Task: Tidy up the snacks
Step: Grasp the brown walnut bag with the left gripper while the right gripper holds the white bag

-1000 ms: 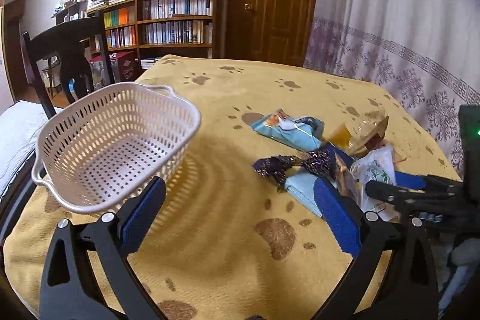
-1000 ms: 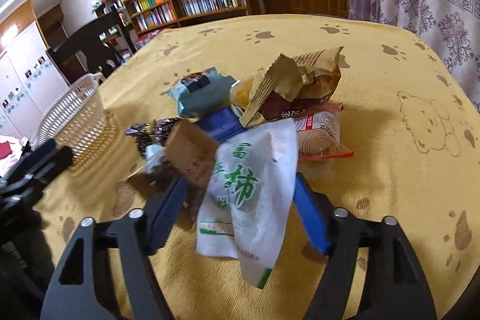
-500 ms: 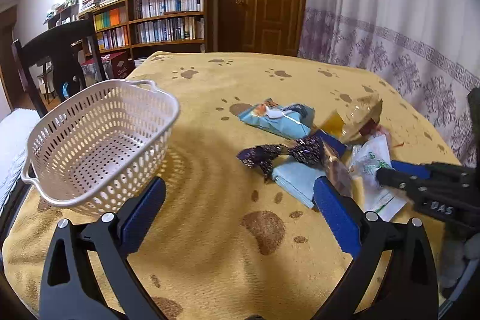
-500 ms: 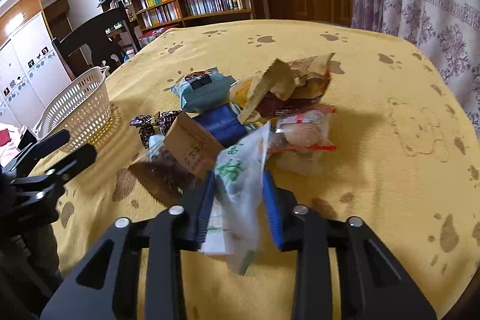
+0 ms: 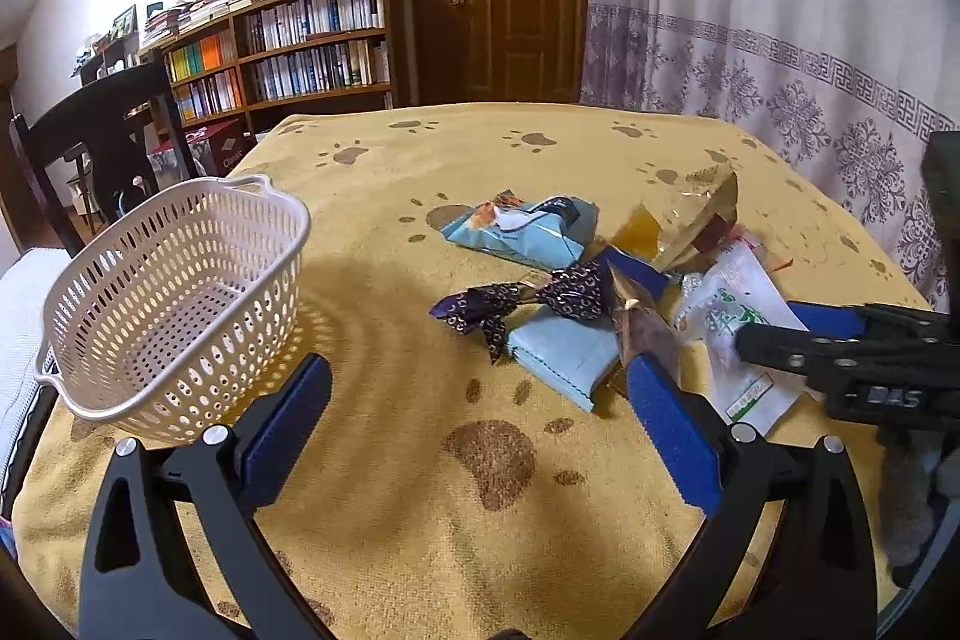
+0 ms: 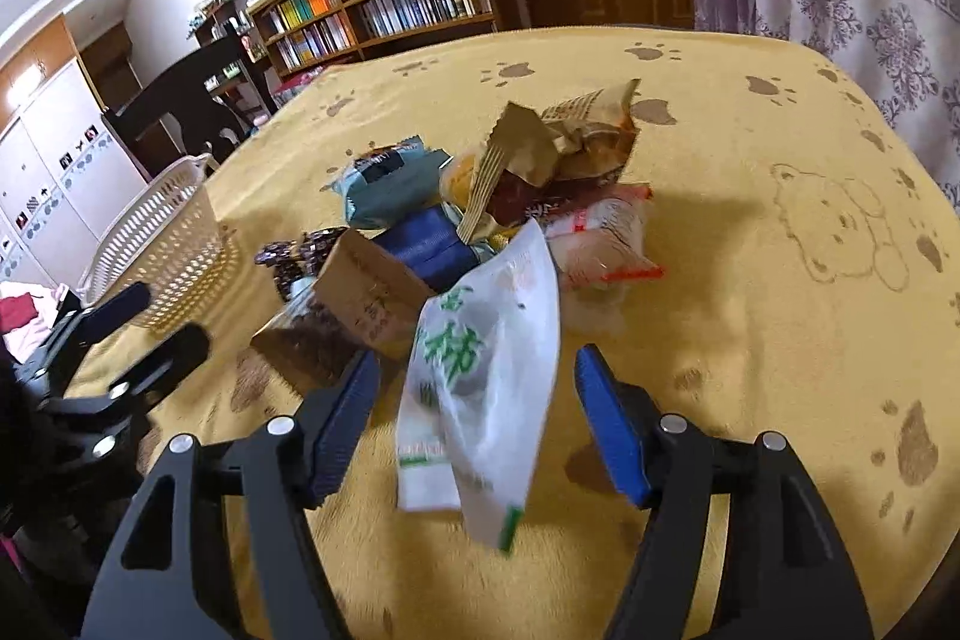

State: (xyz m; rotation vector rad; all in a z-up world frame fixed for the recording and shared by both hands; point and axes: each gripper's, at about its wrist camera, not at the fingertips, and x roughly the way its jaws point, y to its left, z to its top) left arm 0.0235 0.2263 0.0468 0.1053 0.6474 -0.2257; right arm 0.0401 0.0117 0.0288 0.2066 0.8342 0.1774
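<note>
White snack packet [image 6: 480, 370] between the parted right gripper [image 6: 474, 418] fingers.

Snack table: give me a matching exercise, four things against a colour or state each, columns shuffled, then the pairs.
Things:
1. basket
2. twisted candy wrapper
3. white packet with green print
4. left gripper

States:
A. dark purple with gold pattern
B. open, holding nothing
C. white, perforated, nothing inside
D. between the right gripper's open fingers

Pairs: 1-C, 2-A, 3-D, 4-B

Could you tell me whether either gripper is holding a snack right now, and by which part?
Neither: both are open. The white packet lies between the right gripper's spread fingers, ungripped.
</note>
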